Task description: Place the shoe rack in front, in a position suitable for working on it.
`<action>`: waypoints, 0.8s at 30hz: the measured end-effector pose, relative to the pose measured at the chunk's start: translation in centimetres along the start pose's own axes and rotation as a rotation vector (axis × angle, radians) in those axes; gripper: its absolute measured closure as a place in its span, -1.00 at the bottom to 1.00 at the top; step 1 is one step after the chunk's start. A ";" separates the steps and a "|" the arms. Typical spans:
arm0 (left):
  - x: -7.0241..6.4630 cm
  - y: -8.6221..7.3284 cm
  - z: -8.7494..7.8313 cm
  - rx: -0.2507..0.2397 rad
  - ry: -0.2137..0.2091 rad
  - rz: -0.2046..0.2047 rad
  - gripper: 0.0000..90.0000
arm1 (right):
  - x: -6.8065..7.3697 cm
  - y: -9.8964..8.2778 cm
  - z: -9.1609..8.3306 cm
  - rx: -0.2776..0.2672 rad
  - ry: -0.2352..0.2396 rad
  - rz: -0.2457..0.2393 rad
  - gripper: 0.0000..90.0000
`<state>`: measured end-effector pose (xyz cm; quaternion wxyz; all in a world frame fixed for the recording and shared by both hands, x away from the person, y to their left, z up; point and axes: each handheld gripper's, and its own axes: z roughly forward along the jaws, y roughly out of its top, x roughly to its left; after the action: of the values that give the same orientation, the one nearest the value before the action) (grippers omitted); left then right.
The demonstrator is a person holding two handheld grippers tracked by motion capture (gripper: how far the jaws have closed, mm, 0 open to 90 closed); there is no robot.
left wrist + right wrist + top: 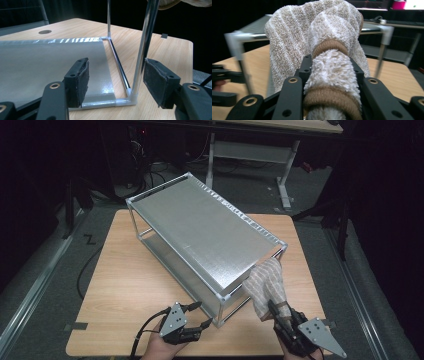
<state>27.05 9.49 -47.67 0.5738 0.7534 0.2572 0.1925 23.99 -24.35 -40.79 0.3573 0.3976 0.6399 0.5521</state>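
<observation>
R claw [278, 319] clamps towel [265, 285], draped at rack [200, 225] near-right corner. L claw [196, 314] wide open astride near corner post [143, 50], no grip. Top shelf looks barely wiped; most left.

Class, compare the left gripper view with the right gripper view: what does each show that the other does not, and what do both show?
Left gripper view alone: the left gripper open, its pads astride the rack's near corner post without pressing it, and the rack's lower shelf up close.

Right gripper view alone: the right gripper shut on a striped beige towel, its tail bound by brown bands, the rest lying over the rack's top corner.

Both: the metal rack and the wooden table.
</observation>
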 end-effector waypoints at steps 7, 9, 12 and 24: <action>0.2 -0.3 -0.5 0.005 0.013 -0.010 -0.16 | -3.8 -0.9 0.3 0.030 -0.120 0.053 0.51; 0.2 -0.3 -0.7 0.009 0.018 -0.004 -0.16 | -4.3 -1.0 0.4 0.033 -0.138 0.061 0.51; 0.2 -0.5 -1.1 0.011 0.030 -0.006 -0.15 | -5.4 -1.2 1.0 0.042 -0.165 0.073 0.51; 0.7 -1.2 -3.0 0.016 0.095 -0.020 -0.15 | -6.0 -0.9 4.0 0.071 -0.173 0.081 0.51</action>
<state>25.66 12.49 -48.00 0.5570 0.7452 0.2932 0.2201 30.04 -28.21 -42.10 0.3742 0.4818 0.6093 0.5066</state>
